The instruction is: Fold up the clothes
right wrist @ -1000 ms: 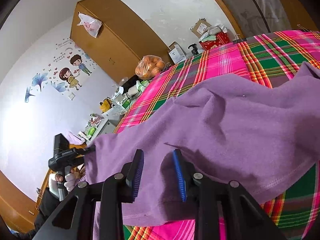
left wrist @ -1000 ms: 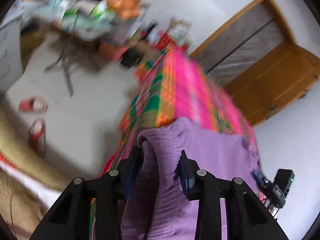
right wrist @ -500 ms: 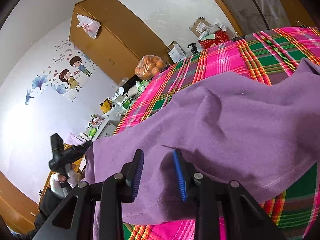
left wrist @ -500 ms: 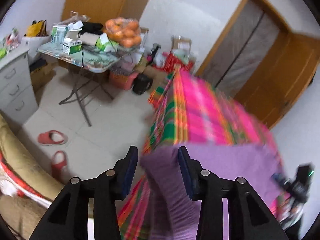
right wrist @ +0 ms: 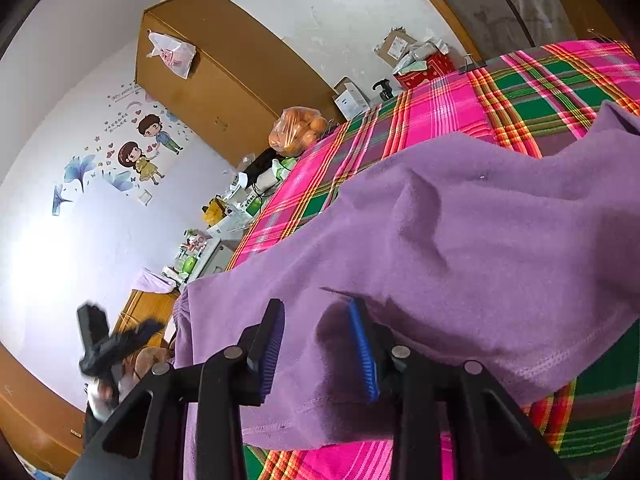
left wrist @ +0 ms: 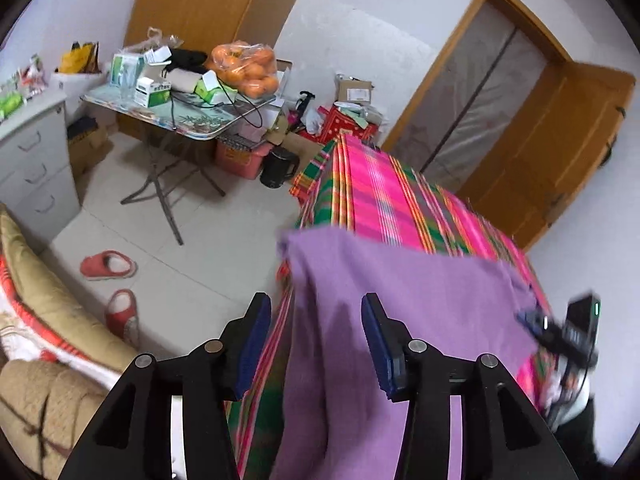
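fold: one lay-over done, more left | purple garment [right wrist: 460,248] on plaid bed [right wrist: 540,92], near edge | left gripper [left wrist: 316,344] fingers just opened wide, cloth between, unclamped | right gripper [right wrist: 316,348] fingers parted, above hem

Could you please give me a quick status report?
Left gripper just opened, off purple garment. Right gripper open astride its hem. Nothing in the way.

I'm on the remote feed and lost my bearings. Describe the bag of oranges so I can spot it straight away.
Start at the tall brown wardrobe against the back wall. In front of it stands a folding table crowded with boxes and cables. The bag of oranges sits at the table's end nearer the plaid-covered bed: a clear plastic bag bulging with round orange fruit, the only orange thing among white and green boxes.
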Tool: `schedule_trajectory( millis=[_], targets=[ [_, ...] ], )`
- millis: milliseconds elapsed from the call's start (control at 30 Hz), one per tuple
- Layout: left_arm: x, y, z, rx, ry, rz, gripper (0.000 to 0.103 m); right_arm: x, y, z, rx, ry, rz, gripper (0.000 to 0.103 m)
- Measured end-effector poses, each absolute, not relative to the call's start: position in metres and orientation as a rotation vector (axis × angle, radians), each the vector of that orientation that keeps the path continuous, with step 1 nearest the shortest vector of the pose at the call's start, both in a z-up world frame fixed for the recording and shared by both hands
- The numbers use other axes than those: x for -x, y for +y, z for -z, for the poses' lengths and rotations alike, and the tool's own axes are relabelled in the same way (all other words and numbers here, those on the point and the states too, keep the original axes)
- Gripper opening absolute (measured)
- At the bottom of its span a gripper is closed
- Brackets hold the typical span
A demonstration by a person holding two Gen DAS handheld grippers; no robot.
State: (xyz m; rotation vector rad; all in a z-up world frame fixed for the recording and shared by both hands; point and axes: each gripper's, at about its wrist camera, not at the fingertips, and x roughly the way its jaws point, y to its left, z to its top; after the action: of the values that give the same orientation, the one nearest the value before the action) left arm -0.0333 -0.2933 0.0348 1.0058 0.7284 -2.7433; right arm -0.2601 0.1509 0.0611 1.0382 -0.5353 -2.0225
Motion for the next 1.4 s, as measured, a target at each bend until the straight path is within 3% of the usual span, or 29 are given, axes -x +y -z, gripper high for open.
schedule_trajectory(
  millis=[233, 333, 467, 700, 967, 1200, 1400],
  targets=[
    [-0.043, -0.262, -0.015, -0.998, 0.547, 2.727, 0.05, 0.26, 0.149, -0.062, -1.034, -0.535, 2.014, 0.038],
    [-0.077, -0.262, -0.007, -0.94, 0.603, 2.717, 0.06, 0.257, 0.146, -0.068, -1.017, -0.505, 2.022, 0.041],
    [-0.111, -0.263, 0.007, -0.91, 0.7, 2.707, 0.06, 0.244, 0.137, -0.09, -0.978, -0.456, 2.026, 0.041],
    [-0.112, -0.252, 0.015, -0.875, 0.756, 2.752, 0.06, 0.164, 0.12, -0.155, -0.833, -0.287, 1.975, 0.042],
    [-0.114, -0.229, 0.018, -0.857, 0.638, 2.709, 0.06, 0.091, 0.132, -0.134, -0.864, -0.313, 1.951, 0.042],
    [-0.122, -0.229, 0.013, -0.835, 0.764, 2.669, 0.037, 0.073, 0.137, -0.116, -0.893, -0.404, 1.916, 0.042],
    [-0.124, -0.24, 0.017, -0.845, 0.962, 2.646, 0.036, 0.066, 0.143, -0.118, -0.881, -0.439, 1.916, 0.042]
  ],
)
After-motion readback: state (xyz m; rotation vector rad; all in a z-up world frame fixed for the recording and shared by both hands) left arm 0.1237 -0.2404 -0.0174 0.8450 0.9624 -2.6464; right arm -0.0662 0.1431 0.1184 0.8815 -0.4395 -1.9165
